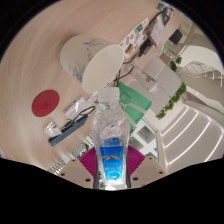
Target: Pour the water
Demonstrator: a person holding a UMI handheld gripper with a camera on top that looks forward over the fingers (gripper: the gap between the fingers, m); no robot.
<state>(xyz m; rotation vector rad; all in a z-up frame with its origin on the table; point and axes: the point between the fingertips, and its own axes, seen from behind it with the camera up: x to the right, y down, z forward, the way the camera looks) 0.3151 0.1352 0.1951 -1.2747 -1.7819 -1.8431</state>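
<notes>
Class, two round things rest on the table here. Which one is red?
The small flat disc is red; it lies apart, beside the larger white round thing. The gripper holds a clear bottle.

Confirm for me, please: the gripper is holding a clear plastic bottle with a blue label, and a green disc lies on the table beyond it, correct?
Not quite: the gripper view shows the disc is red, not green. Otherwise correct: the gripper holds a clear plastic bottle with a blue label, and the disc lies on the table beyond it.
</notes>
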